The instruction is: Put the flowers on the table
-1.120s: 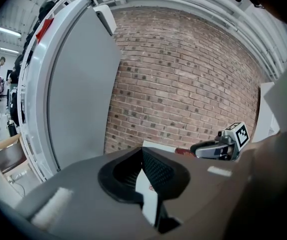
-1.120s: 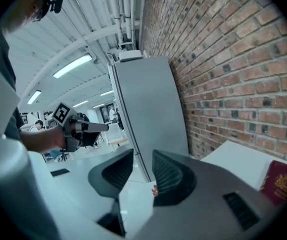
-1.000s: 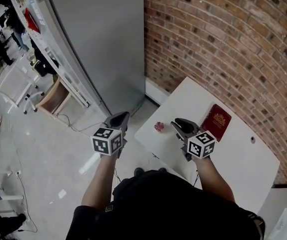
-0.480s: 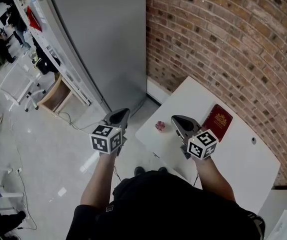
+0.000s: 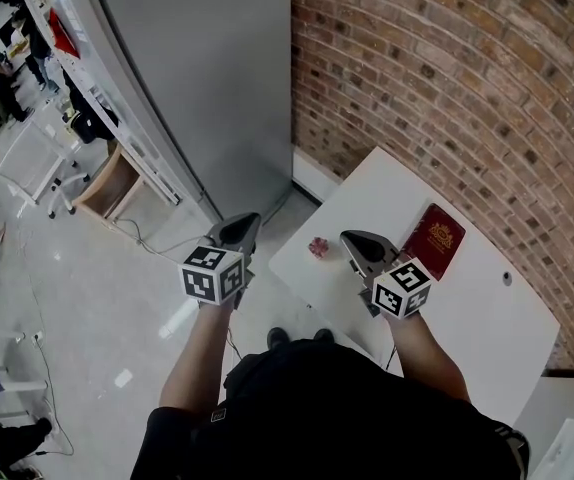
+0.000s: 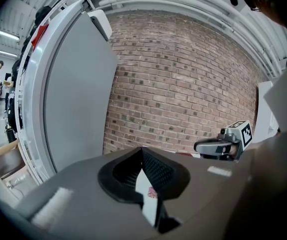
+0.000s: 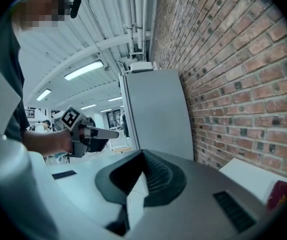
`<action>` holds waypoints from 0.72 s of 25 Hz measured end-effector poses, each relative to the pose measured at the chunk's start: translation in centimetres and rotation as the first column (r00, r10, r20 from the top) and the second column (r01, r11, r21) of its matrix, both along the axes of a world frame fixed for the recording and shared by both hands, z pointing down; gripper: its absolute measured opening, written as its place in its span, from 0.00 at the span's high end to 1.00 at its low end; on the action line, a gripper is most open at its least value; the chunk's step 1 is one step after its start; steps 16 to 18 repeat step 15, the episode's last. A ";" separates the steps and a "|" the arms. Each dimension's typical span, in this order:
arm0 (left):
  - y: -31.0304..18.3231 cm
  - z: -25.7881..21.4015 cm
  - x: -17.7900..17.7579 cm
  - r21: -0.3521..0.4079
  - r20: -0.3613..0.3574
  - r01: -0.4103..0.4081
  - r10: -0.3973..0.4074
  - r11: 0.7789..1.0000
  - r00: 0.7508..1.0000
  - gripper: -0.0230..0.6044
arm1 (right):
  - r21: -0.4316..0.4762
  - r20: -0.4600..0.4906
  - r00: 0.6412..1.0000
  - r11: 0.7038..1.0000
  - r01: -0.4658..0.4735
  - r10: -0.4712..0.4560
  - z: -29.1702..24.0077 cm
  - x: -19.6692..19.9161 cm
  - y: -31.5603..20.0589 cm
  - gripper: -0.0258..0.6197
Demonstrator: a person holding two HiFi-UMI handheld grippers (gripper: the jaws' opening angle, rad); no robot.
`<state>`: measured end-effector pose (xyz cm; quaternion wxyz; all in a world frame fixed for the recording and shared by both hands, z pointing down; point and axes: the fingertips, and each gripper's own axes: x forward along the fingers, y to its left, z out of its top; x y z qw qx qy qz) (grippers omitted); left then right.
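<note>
Flowers [image 5: 318, 247] lie on the white table [image 5: 467, 308], between both tongs, so the placing looks done. Left tongs [image 5: 239, 231], clenched on nothing, hover off the table's edge; right tongs [image 5: 353, 244], clenched and empty too, sit just right of the flowers.

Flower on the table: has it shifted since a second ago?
No. The flower keeps its spot by the table corner, same offset from the red book.
</note>
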<state>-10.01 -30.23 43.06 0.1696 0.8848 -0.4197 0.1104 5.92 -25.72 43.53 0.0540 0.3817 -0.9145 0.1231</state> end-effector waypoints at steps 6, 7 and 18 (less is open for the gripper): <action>0.0 0.1 0.2 -0.010 -0.005 -0.007 0.007 1.000 1.000 0.95 | -0.006 0.006 1.000 1.000 -0.001 0.001 0.0 0.1 0.0 0.94; -0.1 0.1 0.2 -0.009 -0.004 -0.006 0.006 1.000 1.000 0.95 | -0.005 0.008 1.000 1.000 -0.002 0.002 0.0 0.1 0.0 0.94; -0.4 -0.1 0.0 -0.008 -0.010 -0.004 0.004 1.000 1.000 0.95 | 0.008 0.010 1.000 1.000 0.002 -0.002 -0.4 -0.2 -0.3 0.94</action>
